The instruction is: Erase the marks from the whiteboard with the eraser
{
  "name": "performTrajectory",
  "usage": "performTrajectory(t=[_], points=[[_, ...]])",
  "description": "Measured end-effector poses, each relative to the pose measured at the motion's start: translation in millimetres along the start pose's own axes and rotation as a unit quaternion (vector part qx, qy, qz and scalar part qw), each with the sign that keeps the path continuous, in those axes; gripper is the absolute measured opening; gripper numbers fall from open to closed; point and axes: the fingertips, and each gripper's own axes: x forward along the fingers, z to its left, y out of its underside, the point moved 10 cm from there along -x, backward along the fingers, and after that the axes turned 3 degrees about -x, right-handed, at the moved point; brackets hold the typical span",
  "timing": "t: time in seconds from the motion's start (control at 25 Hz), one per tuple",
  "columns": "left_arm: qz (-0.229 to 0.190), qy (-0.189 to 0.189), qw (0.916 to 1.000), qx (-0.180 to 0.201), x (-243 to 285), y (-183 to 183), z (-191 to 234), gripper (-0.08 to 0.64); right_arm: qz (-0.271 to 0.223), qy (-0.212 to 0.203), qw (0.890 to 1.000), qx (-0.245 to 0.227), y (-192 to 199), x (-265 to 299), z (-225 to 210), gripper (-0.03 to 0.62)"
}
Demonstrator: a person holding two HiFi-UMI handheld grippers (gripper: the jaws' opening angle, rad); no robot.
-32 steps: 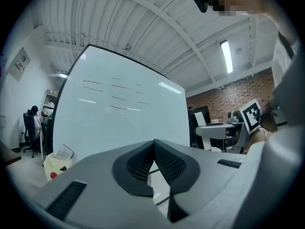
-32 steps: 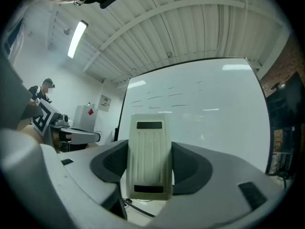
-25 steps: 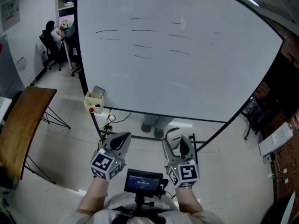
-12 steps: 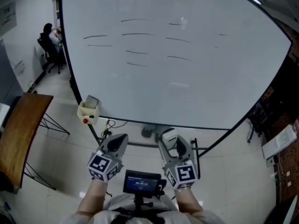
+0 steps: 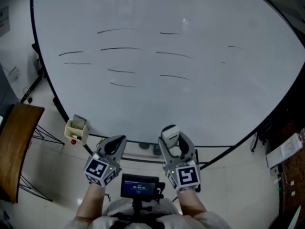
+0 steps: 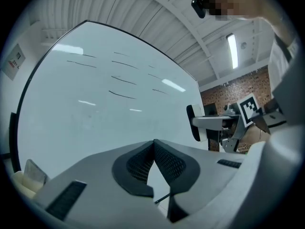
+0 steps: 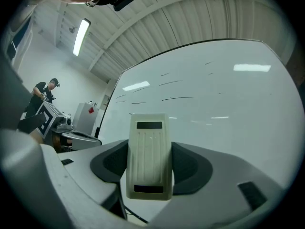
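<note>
Large white whiteboard (image 5: 200, 104) fills the field ahead, with thin dark pen marks (image 5: 119, 48) in rows on its upper left. Below its lower edge, left gripper (image 5: 116, 142) and right gripper (image 5: 173, 141) lie side by side. Cream plastic eraser (image 5: 169, 132) stands between the right gripper's jaws. Small cream box (image 5: 76, 128) sits at the board's lower left, and brown wooden table (image 5: 14, 147) is further left.

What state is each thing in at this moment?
Large white whiteboard: marked with thin dark lines.
Cream plastic eraser: gripped, held below those lines.
Right gripper: shut on the eraser.
Left gripper: shut, empty.
</note>
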Motion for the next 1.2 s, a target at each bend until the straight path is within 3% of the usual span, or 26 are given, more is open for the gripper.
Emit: performTrajectory(t=[0.24, 0.64, 1.0, 1.2], points=[[-0.010, 0.022, 0.9996, 0.012, 27, 2, 10, -0.005, -0.029, 0.016, 0.999, -0.030, -19, 34, -19, 0.264], [-0.028, 0.034, 0.9988, 0.020, 26, -19, 50, -0.005, -0.051, 0.050, 0.997, -0.037, -60, 81, -20, 0.264], [-0.025, 0.039, 0.9988, 0.017, 19, -21, 85, -0.005, -0.077, 0.085, 0.989, -0.098, -112, 127, -13, 0.262], [-0.029, 0.041, 0.9986, 0.016, 18, -21, 99, -0.005, -0.071, 0.106, 0.981, -0.148, -120, 149, -2, 0.262]])
